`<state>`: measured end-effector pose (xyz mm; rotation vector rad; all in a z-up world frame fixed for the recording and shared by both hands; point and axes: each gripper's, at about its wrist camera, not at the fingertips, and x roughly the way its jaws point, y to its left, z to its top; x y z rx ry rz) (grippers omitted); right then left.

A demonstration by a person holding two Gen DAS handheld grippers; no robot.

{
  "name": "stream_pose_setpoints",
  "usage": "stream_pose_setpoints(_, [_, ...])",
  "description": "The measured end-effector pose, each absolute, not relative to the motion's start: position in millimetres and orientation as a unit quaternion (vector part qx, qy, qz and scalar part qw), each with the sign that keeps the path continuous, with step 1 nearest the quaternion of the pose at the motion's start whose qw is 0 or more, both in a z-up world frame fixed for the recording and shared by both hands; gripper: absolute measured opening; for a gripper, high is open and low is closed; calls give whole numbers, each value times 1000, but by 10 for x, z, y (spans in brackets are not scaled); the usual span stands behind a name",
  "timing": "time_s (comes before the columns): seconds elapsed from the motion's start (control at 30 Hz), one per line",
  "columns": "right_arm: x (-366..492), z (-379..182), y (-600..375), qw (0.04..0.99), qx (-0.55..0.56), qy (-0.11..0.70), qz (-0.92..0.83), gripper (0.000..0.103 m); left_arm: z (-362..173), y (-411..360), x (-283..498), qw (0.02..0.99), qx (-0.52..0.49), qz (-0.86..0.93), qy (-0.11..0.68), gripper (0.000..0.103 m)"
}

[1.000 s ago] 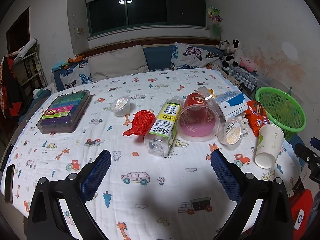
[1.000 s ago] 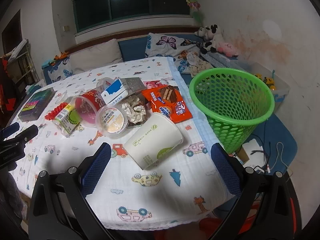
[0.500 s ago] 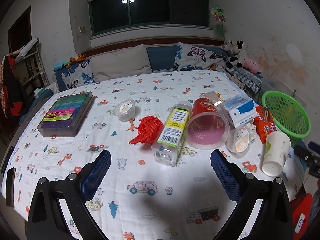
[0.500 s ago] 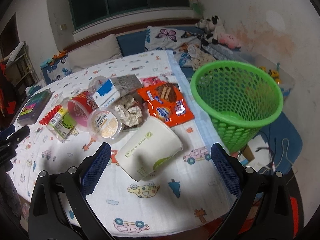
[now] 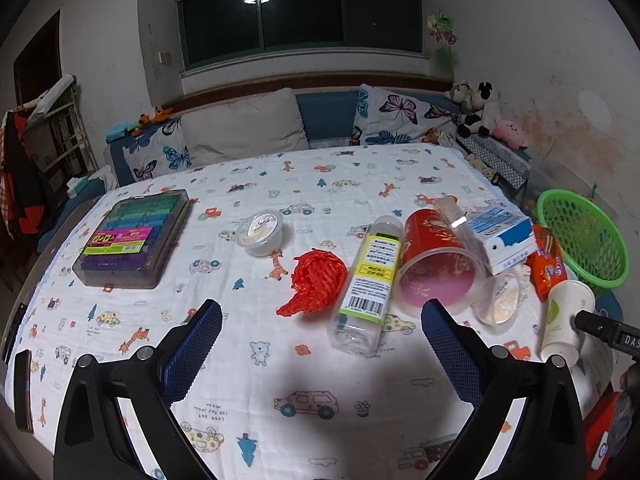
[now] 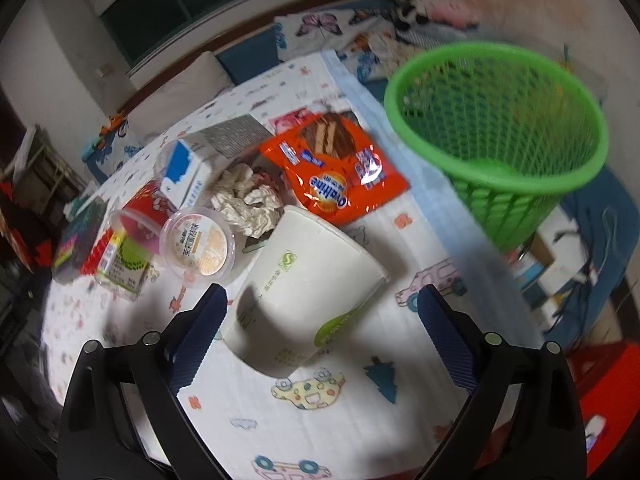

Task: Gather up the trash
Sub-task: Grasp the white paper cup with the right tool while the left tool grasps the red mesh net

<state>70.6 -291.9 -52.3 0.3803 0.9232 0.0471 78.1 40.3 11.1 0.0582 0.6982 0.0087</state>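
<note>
Trash lies on a printed sheet. A white paper cup (image 6: 308, 292) lies on its side, its base between the fingers of my open right gripper (image 6: 322, 320). Behind it are an orange snack bag (image 6: 336, 172), crumpled paper (image 6: 248, 200), a lidded clear tub (image 6: 198, 246) and a blue and white carton (image 6: 188, 172). A green mesh basket (image 6: 496, 128) stands off the bed's right edge. My left gripper (image 5: 320, 340) is open and empty above the sheet, short of a clear bottle (image 5: 368, 284), red netting (image 5: 316, 284) and a red cup (image 5: 436, 264).
A case of coloured blocks (image 5: 132, 240) lies at the left, a small round tub (image 5: 260, 232) in the middle. Pillows (image 5: 240, 128) and soft toys (image 5: 480, 108) line the far wall. The right gripper's body (image 5: 608, 332) shows at the left wrist view's right edge.
My right gripper has moved forward and down, so the paper cup now lies between its open fingers. My left gripper has drawn back and risen slightly. Nothing was picked up.
</note>
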Motion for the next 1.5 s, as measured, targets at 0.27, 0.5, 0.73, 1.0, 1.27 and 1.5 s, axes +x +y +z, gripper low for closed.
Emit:
stream_pose_setpoints(0.27, [903,-721,-3016,842,266,467,50,86,45,482,963,934,41,-14,355,97])
stream_pose_setpoints(0.5, [939,-737,-3010,832,287,469,74,73,-83,662,1155,923,32,-36,382,97])
stream_pose_setpoints(0.73, [926,-661,-2923,846,259,461,70,67,-244,773,1481,907,12,-61,416,95])
stream_pose_setpoints(1.0, [873,-567,-2868,864,218,447,73,64,-436,843,1829,887,-20,-91,451,71])
stream_pose_setpoints(1.27, [946,-674,-2841,857,211,463,79,64,-498,923,1963,876,-57,-119,464,56])
stream_pose_setpoints(1.5, [983,-680,-2776,858,200,467,78,64,-600,956,2022,869,-57,-113,478,52])
